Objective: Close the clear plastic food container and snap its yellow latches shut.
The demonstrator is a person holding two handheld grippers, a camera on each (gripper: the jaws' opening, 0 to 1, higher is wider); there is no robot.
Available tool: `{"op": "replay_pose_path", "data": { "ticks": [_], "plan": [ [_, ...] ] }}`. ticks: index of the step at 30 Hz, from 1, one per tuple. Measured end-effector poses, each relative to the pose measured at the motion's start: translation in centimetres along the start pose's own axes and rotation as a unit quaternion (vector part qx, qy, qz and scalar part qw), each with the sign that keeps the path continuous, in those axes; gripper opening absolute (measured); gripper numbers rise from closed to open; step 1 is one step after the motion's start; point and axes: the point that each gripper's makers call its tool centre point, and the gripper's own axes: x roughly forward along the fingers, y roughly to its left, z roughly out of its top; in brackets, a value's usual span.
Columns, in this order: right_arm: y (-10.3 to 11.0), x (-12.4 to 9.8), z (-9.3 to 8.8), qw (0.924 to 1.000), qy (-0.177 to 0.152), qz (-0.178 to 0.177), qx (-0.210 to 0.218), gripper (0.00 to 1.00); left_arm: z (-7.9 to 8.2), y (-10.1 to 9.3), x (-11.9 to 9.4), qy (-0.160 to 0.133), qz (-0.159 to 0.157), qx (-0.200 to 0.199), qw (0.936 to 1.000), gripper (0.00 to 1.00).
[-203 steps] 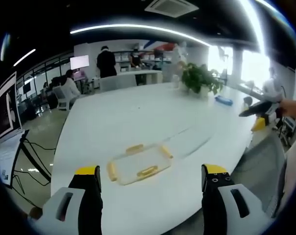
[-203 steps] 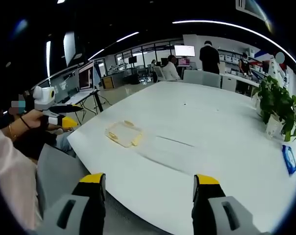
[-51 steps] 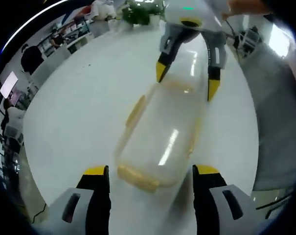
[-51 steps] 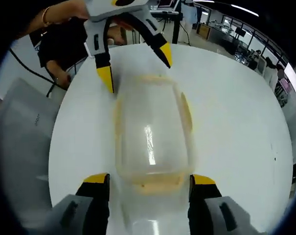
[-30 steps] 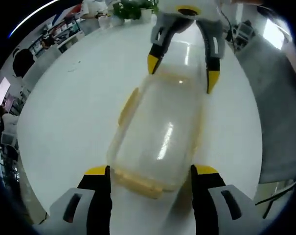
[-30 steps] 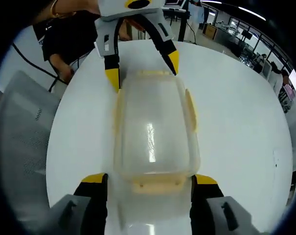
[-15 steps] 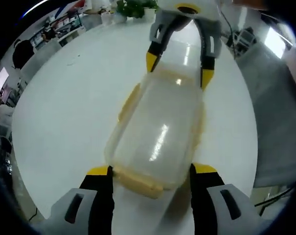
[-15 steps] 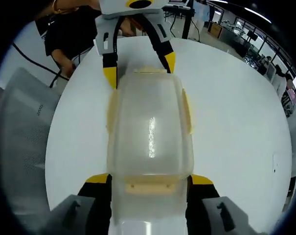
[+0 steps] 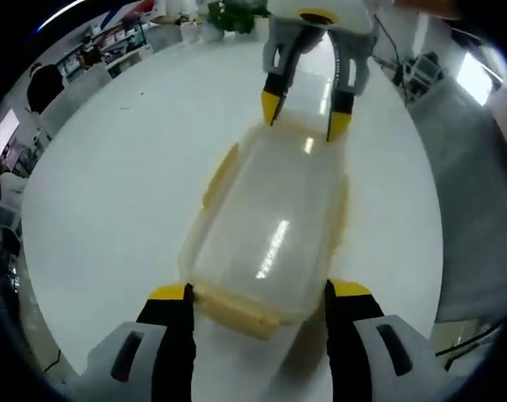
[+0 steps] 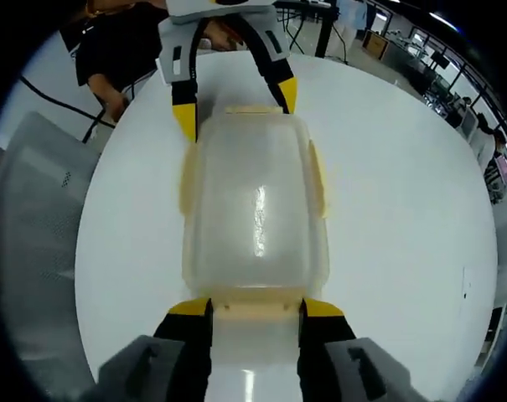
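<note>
The clear plastic container lies lid-on on the white table, lengthwise between both grippers. My left gripper is open, its jaws spread wide beside the near end latch. My right gripper reaches in from the top, its jaws narrowed on the far end latch. In the right gripper view the container fills the middle. There my right gripper pinches the near yellow end latch. The left gripper straddles the far end. The side latches stick outward.
The table's rounded edge runs close by, with a grey chair beyond it, also the chair at the left. A person in black holds the left gripper. A potted plant stands far off.
My right gripper's jaws have narrowed onto the end latch over the last second. Both grippers came in from afar to the container's two ends. The left jaws stay spread.
</note>
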Motion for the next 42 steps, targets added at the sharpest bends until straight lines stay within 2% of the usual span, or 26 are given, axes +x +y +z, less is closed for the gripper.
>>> {"op": "replay_pose_path", "data": {
  "ticks": [5,12,16,17,20,21,22,28,32,34,35,36,37,38,40,42],
  "plan": [
    [0.1,0.0,0.1,0.9999,0.007,0.002,-0.007,0.38,-0.2,-0.1,-0.1,0.015,-0.011,0.021,0.9996,0.6],
    [0.0,0.1,0.1,0.9996,0.022,0.007,-0.019,0.39,-0.8,0.0,-0.3,0.077,-0.031,0.071,0.994,0.58],
    [0.0,0.1,0.1,0.9995,0.025,0.007,-0.018,0.39,-1.3,0.2,-0.5,0.105,-0.048,0.12,0.9861,0.54],
    [0.1,0.1,0.1,0.9995,0.025,0.006,-0.017,0.39,-1.6,0.3,-0.7,0.115,-0.055,0.139,0.982,0.52],
    [0.1,0.1,0.0,0.9992,0.025,0.009,-0.028,0.39,-1.7,0.4,-0.8,0.125,-0.065,0.169,0.9754,0.44],
    [0.2,0.1,0.0,0.9991,0.026,0.01,-0.032,0.4,-1.7,0.5,-0.9,0.127,-0.066,0.179,0.9735,0.38],
    [0.2,0.1,0.0,0.999,0.026,0.011,-0.036,0.4,-1.6,0.5,-0.8,0.126,-0.071,0.188,0.9715,0.38],
    [0.1,0.0,0.0,0.9992,0.023,0.01,-0.032,0.4,-1.6,0.6,-0.8,0.119,-0.069,0.182,0.9737,0.38],
    [0.0,-0.1,-0.2,0.9978,0.013,0.021,-0.061,0.4,-1.5,0.5,-0.6,0.134,-0.067,0.186,0.9712,0.38],
    [0.0,-0.1,-0.1,0.9986,0.007,0.017,-0.049,0.39,-1.6,0.5,-0.7,0.137,-0.065,0.183,0.9713,0.38],
    [0.0,-0.1,0.0,0.9988,0.002,0.015,-0.046,0.38,-1.6,0.6,-0.7,0.135,-0.062,0.175,0.9733,0.38],
    [0.0,-0.1,0.0,0.9997,-0.008,0.011,-0.021,0.38,-1.3,0.7,-0.6,0.127,-0.05,0.131,0.9819,0.37],
    [0.0,-0.1,-0.2,0.9992,-0.009,0.013,-0.038,0.38,-1.3,0.7,-0.7,0.128,-0.054,0.148,0.9792,0.37],
    [0.1,-0.1,-0.2,0.9992,-0.018,0.011,-0.035,0.38,-1.4,0.6,-0.7,0.125,-0.057,0.16,0.9775,0.37],
    [0.1,-0.1,-0.3,0.9988,-0.035,0.012,-0.032,0.37,-1.4,0.6,-0.7,0.122,-0.057,0.156,0.9785,0.37],
    [0.1,-0.1,-0.2,0.9988,-0.035,0.011,-0.031,0.37,-1.4,0.6,-0.7,0.121,-0.058,0.156,0.9785,0.37]
  ]
}}
